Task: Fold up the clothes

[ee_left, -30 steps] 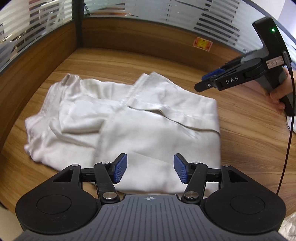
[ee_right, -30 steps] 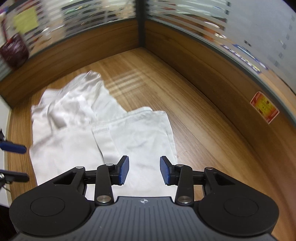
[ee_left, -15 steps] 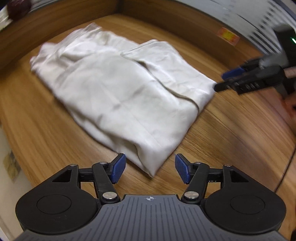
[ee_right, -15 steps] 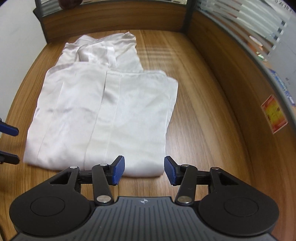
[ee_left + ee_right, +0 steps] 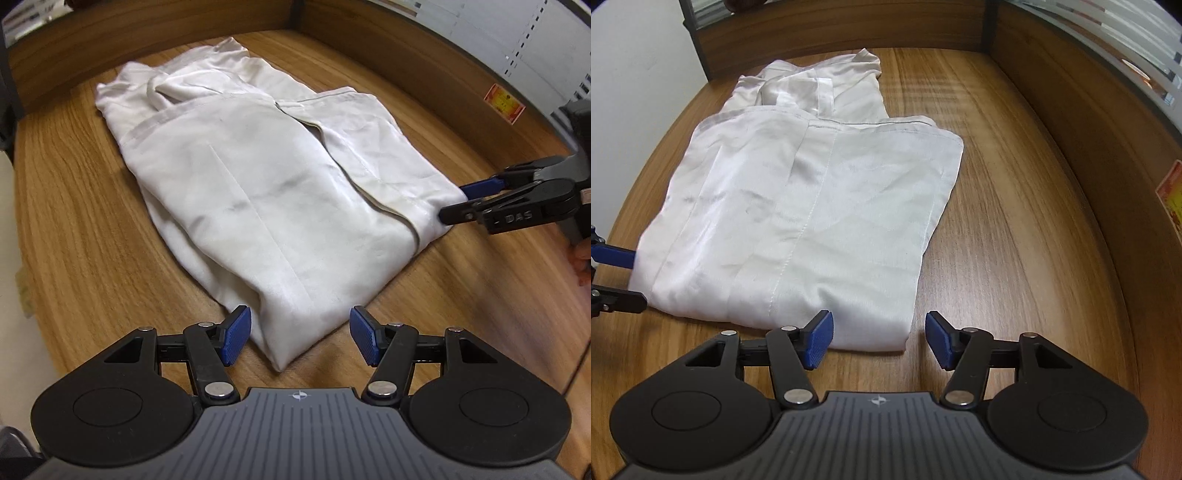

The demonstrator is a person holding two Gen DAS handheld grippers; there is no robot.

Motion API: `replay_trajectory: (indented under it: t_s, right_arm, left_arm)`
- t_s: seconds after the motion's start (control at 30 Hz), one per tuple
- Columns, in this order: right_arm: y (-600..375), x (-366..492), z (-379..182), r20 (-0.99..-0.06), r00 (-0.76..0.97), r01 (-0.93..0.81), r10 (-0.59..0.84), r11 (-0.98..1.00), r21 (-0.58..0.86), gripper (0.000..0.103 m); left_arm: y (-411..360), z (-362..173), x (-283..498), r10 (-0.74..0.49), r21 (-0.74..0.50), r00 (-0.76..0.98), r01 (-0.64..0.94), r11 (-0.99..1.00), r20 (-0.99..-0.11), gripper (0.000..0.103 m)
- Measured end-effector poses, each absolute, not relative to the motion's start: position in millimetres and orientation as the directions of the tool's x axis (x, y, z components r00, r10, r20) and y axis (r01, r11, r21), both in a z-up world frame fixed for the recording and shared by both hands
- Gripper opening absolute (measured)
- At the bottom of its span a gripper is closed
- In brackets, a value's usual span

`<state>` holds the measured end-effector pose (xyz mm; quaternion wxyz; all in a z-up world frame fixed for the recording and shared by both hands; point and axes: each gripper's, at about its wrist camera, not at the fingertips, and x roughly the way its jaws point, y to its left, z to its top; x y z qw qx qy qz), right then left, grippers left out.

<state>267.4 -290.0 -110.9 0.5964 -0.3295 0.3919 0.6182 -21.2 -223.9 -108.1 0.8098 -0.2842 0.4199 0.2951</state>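
A white garment [image 5: 266, 184] lies part-folded on the wooden desk [image 5: 74, 229], its collar end toward the far corner. In the left wrist view my left gripper [image 5: 301, 341] straddles the garment's near corner; its jaws are closing a little, and the blue pads do not press the cloth. My right gripper [image 5: 454, 203] comes in from the right at the other near corner. In the right wrist view my right gripper [image 5: 879, 341] has the garment [image 5: 820, 192] corner between its opening jaws, untouched by the right pad. My left gripper [image 5: 637, 280] shows at the left edge.
Wooden partition walls [image 5: 1089, 122] with striped glass above close off the desk's far side and right side. A red and yellow sticker [image 5: 504, 103] is on the right wall. Bare desk [image 5: 1015, 221] lies to the right of the garment. A hand [image 5: 583, 258] holds the right gripper.
Both grippers swung round and came down to the garment's near edge, each now straddling a corner. The right gripper's jaws have widened. The garment lies as before.
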Motion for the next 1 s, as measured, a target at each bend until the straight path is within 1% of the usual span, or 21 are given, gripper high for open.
replay_trajectory:
  t_s: [0.03, 0.07, 0.1, 0.13, 0.17, 0.2, 0.23, 0.27, 0.3, 0.57, 0.77, 1.0]
  right_arm:
    - [-290, 267, -111, -0.875, -0.076, -0.995, 0.478, 0.019, 0.096, 0.060]
    - [-291, 267, -111, -0.875, -0.080, -0.995, 0.477, 0.019, 0.101, 0.055]
    - [-291, 266, -111, -0.875, -0.084, -0.994, 0.476, 0.019, 0.106, 0.045]
    - [-291, 266, -111, -0.875, -0.088, -0.994, 0.475, 0.019, 0.111, 0.039]
    - [-291, 266, -111, -0.875, -0.092, -0.993, 0.475, 0.019, 0.115, 0.030]
    - [-292, 265, -111, -0.875, -0.097, -0.993, 0.474, 0.020, 0.120, 0.024]
    - [-292, 265, -111, -0.875, -0.101, -0.992, 0.473, 0.020, 0.125, 0.021]
    - [-292, 264, -111, -0.875, -0.105, -0.991, 0.472, 0.020, 0.130, 0.015]
    - [-292, 264, -111, -0.875, -0.109, -0.991, 0.471, 0.020, 0.135, 0.012]
    - [-303, 245, -109, -0.881, -0.133, -0.985, 0.453, 0.037, 0.168, 0.011]
    - [-320, 212, -109, -0.888, -0.141, -0.980, 0.438, 0.064, 0.187, 0.011]
    - [-336, 167, -108, -0.888, -0.130, -0.967, 0.441, 0.143, 0.213, 0.011]
  left_arm:
    - [-224, -109, -21, 0.230, -0.218, 0.474, -0.714, 0.665, -0.850, 0.051]
    - [-224, -110, -21, 0.225, -0.218, 0.473, -0.711, 0.669, -0.852, 0.045]
    - [-225, -110, -21, 0.223, -0.216, 0.472, -0.708, 0.672, -0.853, 0.034]
    - [-225, -111, -21, 0.218, -0.215, 0.469, -0.707, 0.674, -0.856, 0.028]
    - [-225, -112, -22, 0.214, -0.214, 0.465, -0.705, 0.676, -0.859, 0.019]
    - [-225, -114, -22, 0.209, -0.212, 0.462, -0.703, 0.678, -0.862, 0.014]
    - [-225, -115, -24, 0.208, -0.210, 0.460, -0.702, 0.681, -0.863, 0.012]
    - [-225, -115, -26, 0.208, -0.208, 0.461, -0.698, 0.685, -0.863, 0.010]
    - [-224, -115, -28, 0.208, -0.206, 0.462, -0.695, 0.689, -0.862, 0.009]
    - [-222, -114, -54, 0.200, -0.183, 0.446, -0.677, 0.713, -0.873, 0.008]
    - [-214, -117, -85, 0.176, -0.168, 0.419, -0.663, 0.730, -0.891, 0.009]
    - [-196, -116, -109, 0.155, -0.151, 0.412, -0.619, 0.771, -0.898, 0.009]
